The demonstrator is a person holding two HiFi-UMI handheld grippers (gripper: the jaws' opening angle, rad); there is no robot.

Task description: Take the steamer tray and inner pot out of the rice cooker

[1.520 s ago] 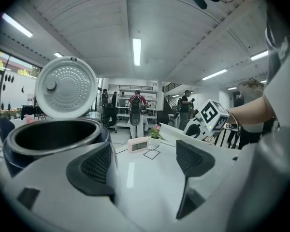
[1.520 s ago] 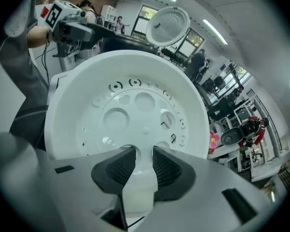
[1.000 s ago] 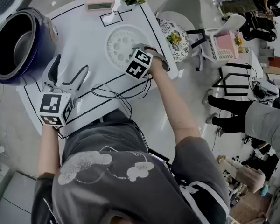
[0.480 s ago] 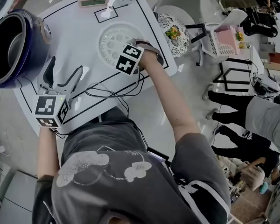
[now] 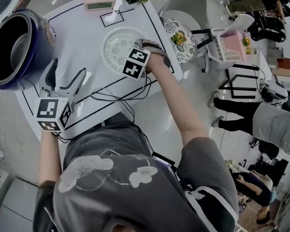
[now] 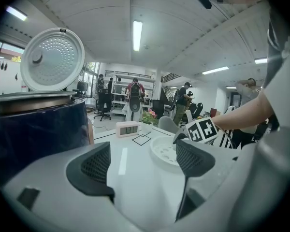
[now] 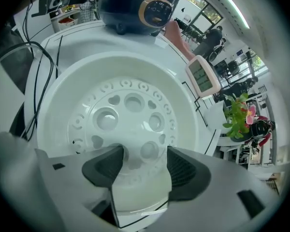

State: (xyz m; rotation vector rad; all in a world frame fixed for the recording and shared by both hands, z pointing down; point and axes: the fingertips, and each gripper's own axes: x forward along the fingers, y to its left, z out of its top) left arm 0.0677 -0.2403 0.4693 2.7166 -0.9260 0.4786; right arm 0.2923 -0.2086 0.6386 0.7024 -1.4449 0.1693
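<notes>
Right gripper (image 7: 141, 161) just spread off steamer tray (image 7: 125, 105) rim; left gripper (image 6: 146, 159) unmoved, spread, empty.

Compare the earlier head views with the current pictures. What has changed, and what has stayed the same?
The right tool has just been opening its jaws, letting go of the steamer tray; the rim now sits loose between them. Unchanged: the tray rests on the table, the left tool stays open and empty, and the inner pot remains in the rice cooker.

The tabletop (image 5: 82, 35) is overlooked from above; the shared steamer tray (image 5: 117, 45) is seen low by the left gripper view, closely downward by the right.
</notes>
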